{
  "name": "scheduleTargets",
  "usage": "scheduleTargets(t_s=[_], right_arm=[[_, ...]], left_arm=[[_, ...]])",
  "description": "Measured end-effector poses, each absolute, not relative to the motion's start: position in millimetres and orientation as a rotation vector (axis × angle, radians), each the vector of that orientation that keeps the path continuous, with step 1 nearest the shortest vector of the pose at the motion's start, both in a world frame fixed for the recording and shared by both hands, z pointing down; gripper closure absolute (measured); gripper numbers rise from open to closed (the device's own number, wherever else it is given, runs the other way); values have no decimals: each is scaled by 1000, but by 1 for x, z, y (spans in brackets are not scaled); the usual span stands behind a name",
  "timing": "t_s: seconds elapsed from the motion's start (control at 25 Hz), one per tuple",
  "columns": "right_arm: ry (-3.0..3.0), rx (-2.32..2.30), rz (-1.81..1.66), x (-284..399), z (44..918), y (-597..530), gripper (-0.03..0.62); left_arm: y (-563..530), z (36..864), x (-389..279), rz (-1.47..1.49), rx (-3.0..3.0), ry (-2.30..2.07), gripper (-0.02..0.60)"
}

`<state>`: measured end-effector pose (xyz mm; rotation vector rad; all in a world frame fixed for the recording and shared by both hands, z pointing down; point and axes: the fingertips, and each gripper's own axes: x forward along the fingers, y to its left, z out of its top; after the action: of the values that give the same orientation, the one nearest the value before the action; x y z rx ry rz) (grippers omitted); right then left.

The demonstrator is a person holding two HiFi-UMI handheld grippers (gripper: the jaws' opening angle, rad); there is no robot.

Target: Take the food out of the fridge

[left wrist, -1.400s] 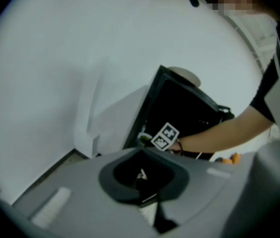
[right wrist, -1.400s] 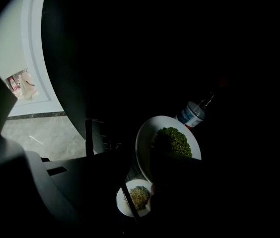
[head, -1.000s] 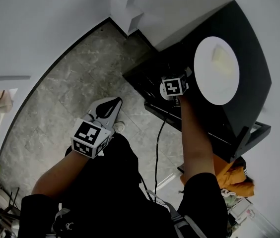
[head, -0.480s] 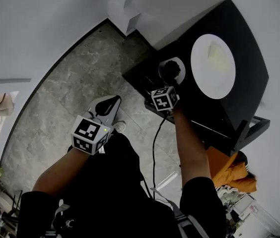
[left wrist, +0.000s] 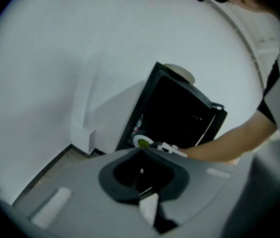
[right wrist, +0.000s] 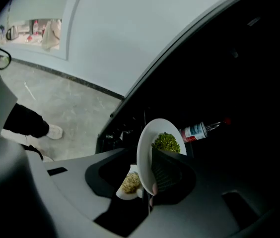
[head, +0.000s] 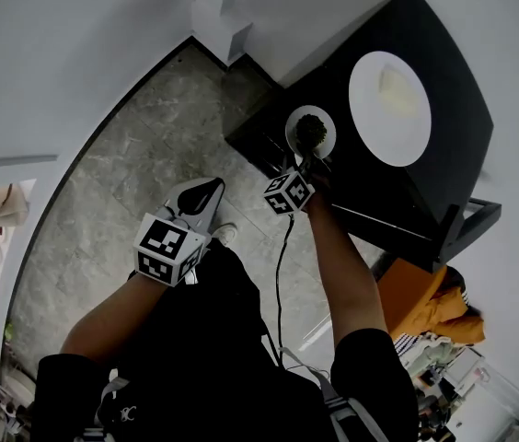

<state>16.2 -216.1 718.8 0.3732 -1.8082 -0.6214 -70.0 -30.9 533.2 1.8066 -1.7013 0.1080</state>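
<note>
Soft, even light brightens the pale walls and floor, the fridge interior sinks near-black, and fisheye distortion bends and darkens the edges.

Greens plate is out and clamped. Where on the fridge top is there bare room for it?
The black mini fridge's top is bare between the large white plate and its front edge, plus a narrower strip along the right side. Inside looks crowded: a red-capped bottle and a small white dish of pale food show beside the held plate of greens.
</note>
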Motion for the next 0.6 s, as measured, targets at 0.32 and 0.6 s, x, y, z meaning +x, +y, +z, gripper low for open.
scheduleTargets(t_s=[0.32, 0.6], right_arm=[[-1605, 537, -893, 25, 724, -228, 555], [-1536, 668, -1089, 31, 701, -219, 584]], left_arm=[[-13, 539, -80, 139, 1801, -1689, 580], [-5, 541, -82, 157, 1836, -1664, 580]])
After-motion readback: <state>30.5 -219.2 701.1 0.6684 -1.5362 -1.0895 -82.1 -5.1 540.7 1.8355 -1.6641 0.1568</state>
